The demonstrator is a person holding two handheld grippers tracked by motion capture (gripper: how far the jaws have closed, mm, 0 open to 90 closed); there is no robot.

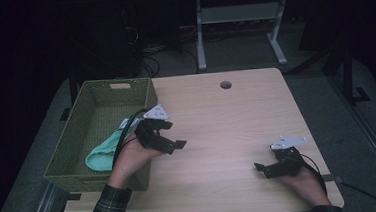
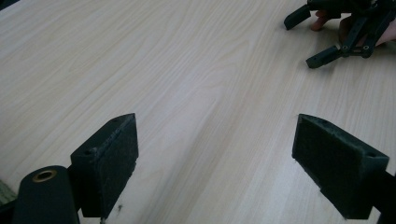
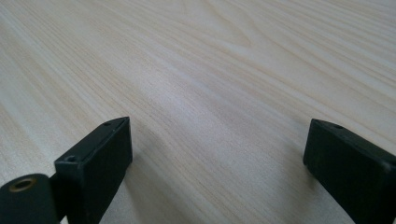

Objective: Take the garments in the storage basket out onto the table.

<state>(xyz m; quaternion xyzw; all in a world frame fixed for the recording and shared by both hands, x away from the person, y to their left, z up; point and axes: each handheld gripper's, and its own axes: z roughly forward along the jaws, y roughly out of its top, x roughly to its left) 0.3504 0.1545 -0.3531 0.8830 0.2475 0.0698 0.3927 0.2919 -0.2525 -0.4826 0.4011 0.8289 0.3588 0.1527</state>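
The left gripper (image 1: 170,135) hovers beside the green basket (image 1: 80,138), jaws apart. A teal cloth (image 1: 101,153) lies inside it. The right gripper (image 1: 261,168) rests well apart.

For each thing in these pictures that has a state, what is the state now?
left gripper: open, nothing between its jaws, beside the basket
right gripper: open, nothing between its jaws, low over the table
basket: upright on the table's left edge, holding the cloth
green cloth: crumpled, lying inside the basket
table: bare wood ahead of both grippers
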